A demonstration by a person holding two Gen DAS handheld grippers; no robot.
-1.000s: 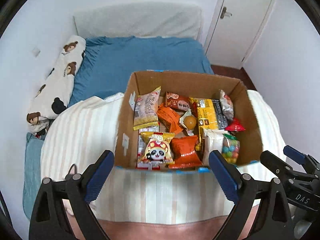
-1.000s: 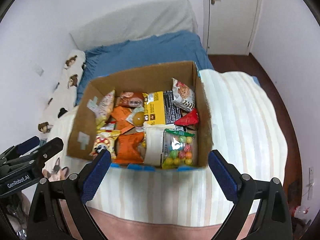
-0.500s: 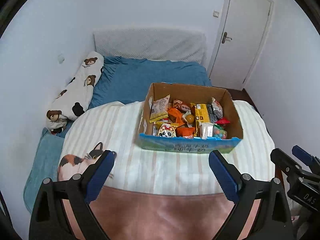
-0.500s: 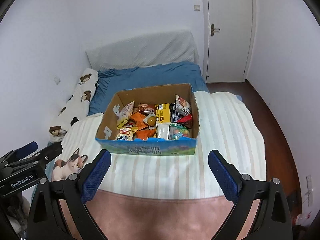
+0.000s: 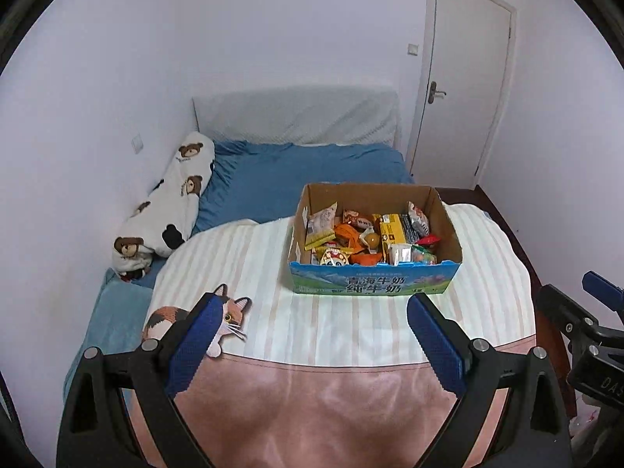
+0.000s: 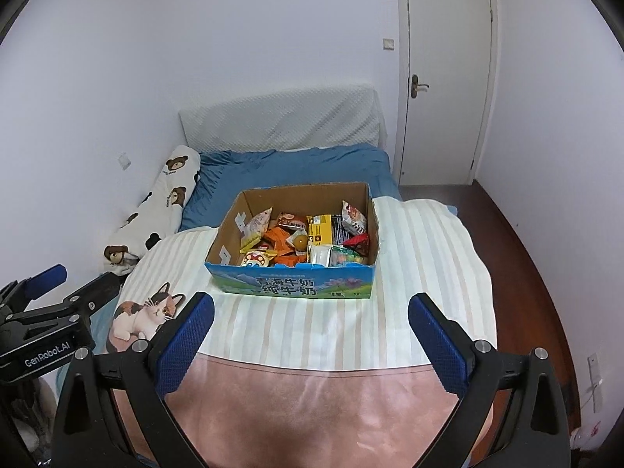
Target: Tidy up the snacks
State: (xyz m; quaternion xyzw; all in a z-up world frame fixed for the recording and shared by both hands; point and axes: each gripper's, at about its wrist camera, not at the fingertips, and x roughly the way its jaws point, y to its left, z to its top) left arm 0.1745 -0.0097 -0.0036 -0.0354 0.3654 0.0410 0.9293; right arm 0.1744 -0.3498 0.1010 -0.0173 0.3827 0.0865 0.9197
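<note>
An open cardboard box [image 5: 374,284] with a blue printed front sits on the striped blanket, also seen in the right wrist view as the box [image 6: 292,286]. It holds several snack packets [image 5: 366,234], orange, yellow and red among them, snack packets [image 6: 304,240]. My left gripper [image 5: 314,341] is open and empty, well back from the box, above the pink blanket edge. My right gripper [image 6: 312,339] is likewise open and empty, at a similar distance. Each gripper shows at the edge of the other's view.
The bed carries a striped blanket [image 5: 273,273] with a cat print [image 5: 230,312], a blue sheet [image 5: 304,167] and a bear-print pillow [image 5: 171,195] by the left wall. A white door [image 6: 444,85] and dark wood floor [image 6: 546,273] lie to the right.
Both grippers have pulled back and up from right above the box, so the box now looks small and far. Both stay open and empty.
</note>
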